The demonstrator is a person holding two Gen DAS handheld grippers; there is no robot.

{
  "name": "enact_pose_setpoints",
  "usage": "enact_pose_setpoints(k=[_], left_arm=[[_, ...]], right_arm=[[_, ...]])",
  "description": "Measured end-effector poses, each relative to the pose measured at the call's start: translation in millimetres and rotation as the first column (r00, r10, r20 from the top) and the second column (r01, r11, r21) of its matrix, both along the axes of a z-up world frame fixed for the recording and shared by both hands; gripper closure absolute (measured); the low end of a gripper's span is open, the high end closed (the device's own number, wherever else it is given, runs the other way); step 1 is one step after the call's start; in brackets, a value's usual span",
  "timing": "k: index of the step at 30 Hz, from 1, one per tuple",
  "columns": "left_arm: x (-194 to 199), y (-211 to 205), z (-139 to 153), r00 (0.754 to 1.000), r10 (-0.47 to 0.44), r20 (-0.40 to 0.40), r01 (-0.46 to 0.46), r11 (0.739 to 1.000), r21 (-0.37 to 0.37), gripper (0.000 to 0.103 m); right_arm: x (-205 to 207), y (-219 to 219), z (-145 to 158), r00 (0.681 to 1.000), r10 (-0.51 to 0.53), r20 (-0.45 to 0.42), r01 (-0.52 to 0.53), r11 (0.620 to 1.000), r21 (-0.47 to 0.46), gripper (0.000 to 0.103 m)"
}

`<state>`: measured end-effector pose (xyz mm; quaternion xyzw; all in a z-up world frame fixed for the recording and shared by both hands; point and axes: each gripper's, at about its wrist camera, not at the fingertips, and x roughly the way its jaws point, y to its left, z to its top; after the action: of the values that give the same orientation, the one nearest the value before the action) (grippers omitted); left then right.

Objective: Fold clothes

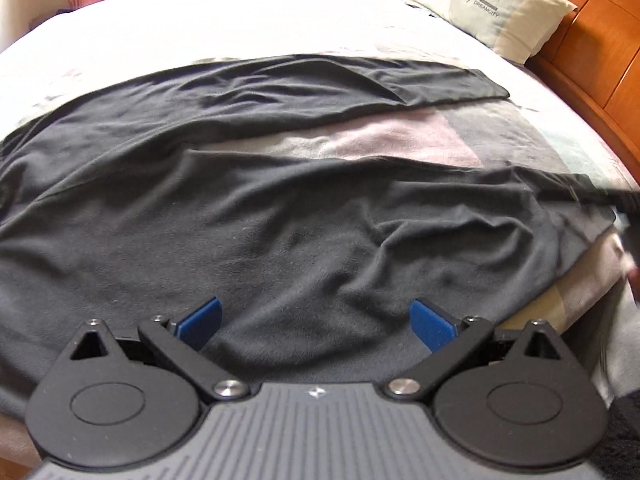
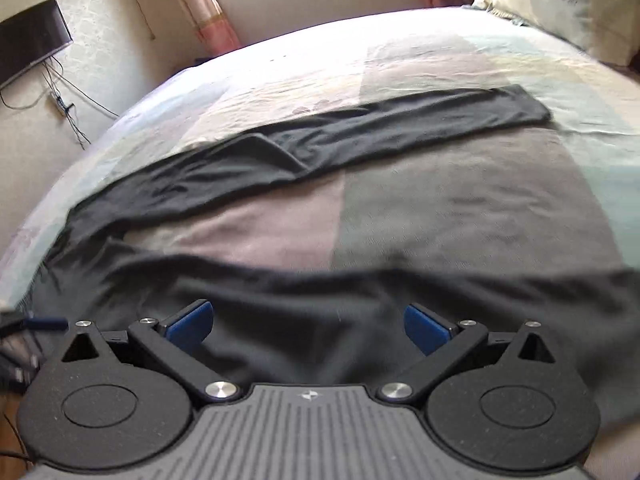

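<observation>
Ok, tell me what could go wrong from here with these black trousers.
1. Both the left gripper and the right gripper are open, holding nothing; closing blindly may pinch the bedspread along with the black trousers.
2. The near leg lies rumpled close to the bed edge; tugging it could drag it off.
3. The far leg has a crease, so folding now may trap wrinkles.

"DREAMCITY" printed on pillow point(image 1: 496, 8); same print on pillow in right view illegible.
</observation>
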<state>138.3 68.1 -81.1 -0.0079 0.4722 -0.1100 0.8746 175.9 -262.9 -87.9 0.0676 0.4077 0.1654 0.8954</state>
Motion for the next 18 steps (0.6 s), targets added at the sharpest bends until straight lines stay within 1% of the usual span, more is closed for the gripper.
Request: enact_pose_setpoints(k=[2,3,5,7,9,11,13,15,18], left_arm=[[5.4,-3.5,-6.7,1.0,0.012,-0.002,-0.012,0.999,0.037,0.003],[6.9,-4.2,-9.4,1.0,0.019,-0.005,-0.018,0.999,0.051,0.003],[4.8,-3.4,-10.4,1.0,0.018,0.004,-0.018,0.998,0.052,0.003],[0.1,-0.7,-10.7,1.0,0.014,0.001,-0.014,0.998,0.068,0.003],[-4.9,1.9,-10.5,1.0,0.013,-0.006,-0.012,0.996,0.091,0.003],[-7.9,4.5,-7.0,1.0,0.016,-0.015,-0.014,0.995,0.094,0.003],[-8.0,6.0,-1.4,1.0,0.016,-0.009,-0.015,0.998,0.066,0.003],[-2.7,3.1,4.4,1.0,0.002,0.011,-0.002,0.999,0.044,0.003],[14.5,-11.0,13.2,0.997,-0.043,0.061,0.042,0.999,0.024,0.003]], right_arm=[[-18.3,4.3,-11.5,1.0,0.006,0.011,-0.005,0.997,-0.078,0.0],[-24.1,7.7,-16.7,0.999,0.013,0.03,-0.009,0.993,-0.12,0.0],[-34.0,15.7,-24.2,0.997,0.034,0.068,-0.019,0.979,-0.201,0.0],[-36.4,19.7,-26.0,0.997,0.026,0.079,-0.007,0.973,-0.231,0.0],[-36.6,19.2,-26.4,0.996,0.005,0.085,0.014,0.975,-0.224,0.0],[-38.1,19.4,-26.6,0.996,0.008,0.094,0.013,0.974,-0.228,0.0],[-40.8,18.5,-25.6,0.995,0.023,0.102,0.001,0.973,-0.23,0.0],[-42.8,17.0,-22.4,0.993,0.048,0.112,-0.023,0.977,-0.21,0.0],[-45.6,14.7,-17.0,0.988,0.086,0.129,-0.062,0.982,-0.177,0.0]])
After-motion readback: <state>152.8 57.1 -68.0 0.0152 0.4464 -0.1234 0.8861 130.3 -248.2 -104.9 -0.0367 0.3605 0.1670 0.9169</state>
